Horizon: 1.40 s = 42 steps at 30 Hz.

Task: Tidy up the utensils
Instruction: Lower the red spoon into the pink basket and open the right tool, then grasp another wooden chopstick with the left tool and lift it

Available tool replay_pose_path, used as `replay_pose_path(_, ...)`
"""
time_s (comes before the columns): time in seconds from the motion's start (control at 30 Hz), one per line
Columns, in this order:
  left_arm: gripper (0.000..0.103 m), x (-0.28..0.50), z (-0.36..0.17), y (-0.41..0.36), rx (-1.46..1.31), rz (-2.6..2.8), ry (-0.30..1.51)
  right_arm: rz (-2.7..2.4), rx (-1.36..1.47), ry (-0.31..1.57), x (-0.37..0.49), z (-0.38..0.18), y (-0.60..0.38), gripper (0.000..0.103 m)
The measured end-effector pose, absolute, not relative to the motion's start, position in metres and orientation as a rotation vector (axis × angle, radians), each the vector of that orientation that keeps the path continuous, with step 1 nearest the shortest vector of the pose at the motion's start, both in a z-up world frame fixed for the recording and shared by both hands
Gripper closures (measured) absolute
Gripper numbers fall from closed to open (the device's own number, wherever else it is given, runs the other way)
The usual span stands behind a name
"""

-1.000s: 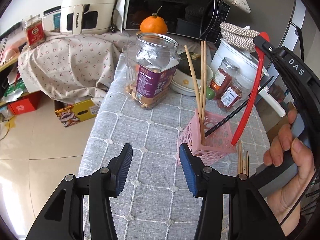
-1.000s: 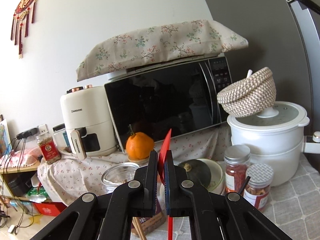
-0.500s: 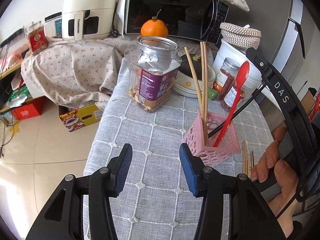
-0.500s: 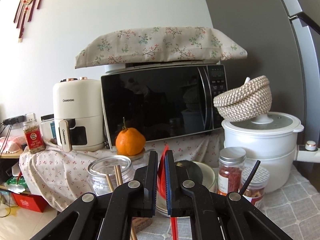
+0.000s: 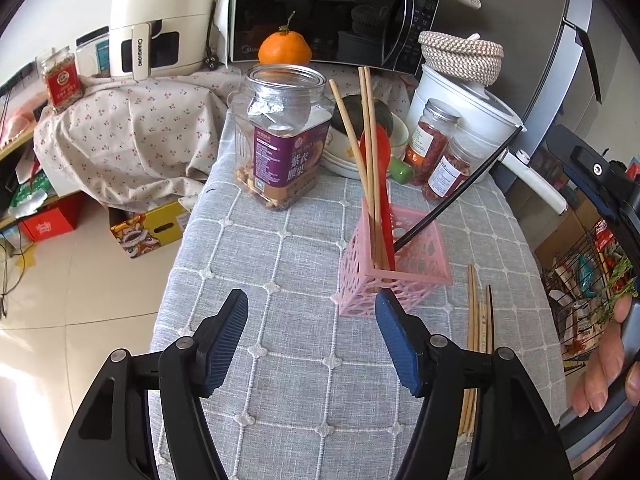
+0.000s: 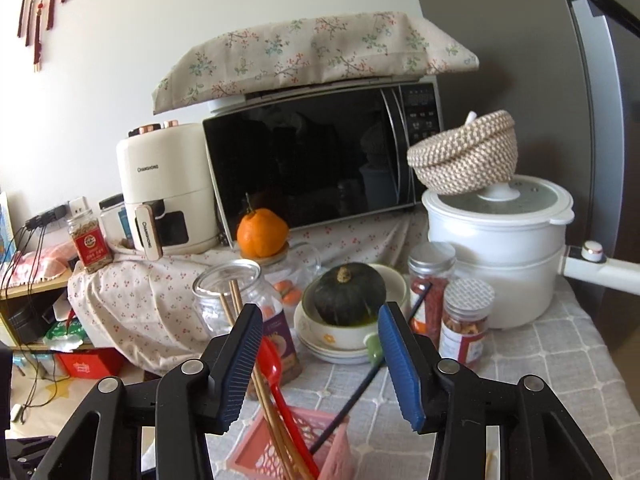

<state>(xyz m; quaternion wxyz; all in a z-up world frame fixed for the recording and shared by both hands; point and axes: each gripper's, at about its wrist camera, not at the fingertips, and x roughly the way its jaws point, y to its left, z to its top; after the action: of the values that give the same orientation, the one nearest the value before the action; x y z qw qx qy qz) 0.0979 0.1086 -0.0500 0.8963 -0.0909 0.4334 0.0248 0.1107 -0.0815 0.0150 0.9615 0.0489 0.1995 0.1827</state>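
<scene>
The right gripper (image 6: 320, 356) now stands with its jaws spread and nothing between the pads; its jaws have just been opening, and the red spoon (image 6: 276, 384) that they clamped a second ago stands free in the pink utensil holder (image 6: 256, 456), just below and slightly left of the fingertips, leaning beside the wooden chopsticks (image 6: 264, 400) already in it. In the earlier right wrist frames the pads were pressed on the red handle; now only the spoon bowl shows beside the left pad, not touching it as far as can be judged. This release means the spoon placement is judged complete. The left gripper (image 5: 312, 344) also stands spread and empty, its jaws having just opened wider than in the earlier frame, with the pink utensil holder (image 5: 394, 264) just ahead of and beside its right pad. In that view the holder contains the wooden chopsticks (image 5: 368, 160), the red spoon (image 5: 378, 152) and one black chopstick (image 5: 456, 188) leaning out to the right. Compared with the earlier frame, the spoon has gone from hanging over the holder in the right gripper to resting upright inside it, and the right gripper's body has drawn back to the far right edge, with the person's hand (image 5: 608, 360) on its grip. Remaining work: loose chopsticks (image 5: 478, 332) lie flat on the grey tablecloth (image 5: 280, 240), right of the left gripper's right finger and just beside the holder; these are judged the next items to collect
</scene>
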Motion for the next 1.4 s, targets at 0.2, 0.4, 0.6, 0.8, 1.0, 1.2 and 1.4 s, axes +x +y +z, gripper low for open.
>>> replay_pose_path(0.2,0.024,0.09,-0.048,0.085,-0.132,0.034,0.907,0.319,0.084,0.544,0.09,0.005,-0.112,0.033)
replay_pose_path(0.4,0.021,0.089,-0.055,0.058,-0.089,0.005,0.957,0.238,0.093,0.703,0.076,-0.012,-0.146,0.025)
replay_pose_path(0.6,0.021,0.092,-0.068,0.015,-0.043,-0.052,1.022,0.141,0.169,0.85,0.074,-0.03,-0.192,0.022)
replay_pose_path(0.8,0.021,0.103,-0.087,-0.036,-0.004,-0.132,1.097,0.098,0.201,0.975,0.079,-0.049,-0.23,0.021)
replay_pose_path(1.0,0.022,0.124,-0.104,-0.076,0.025,-0.189,1.136,0.074,0.233,1.06,0.082,-0.068,-0.261,0.021)
replay_pose_path(1.2,0.065,0.163,-0.13,-0.093,-0.035,-0.21,1.209,0.049,0.261,1.082,0.089,-0.073,-0.282,0.02)
replay_pose_path(1.4,0.083,0.199,-0.149,-0.102,-0.097,-0.203,1.25,0.058,0.232,1.094,0.095,-0.076,-0.289,0.02)
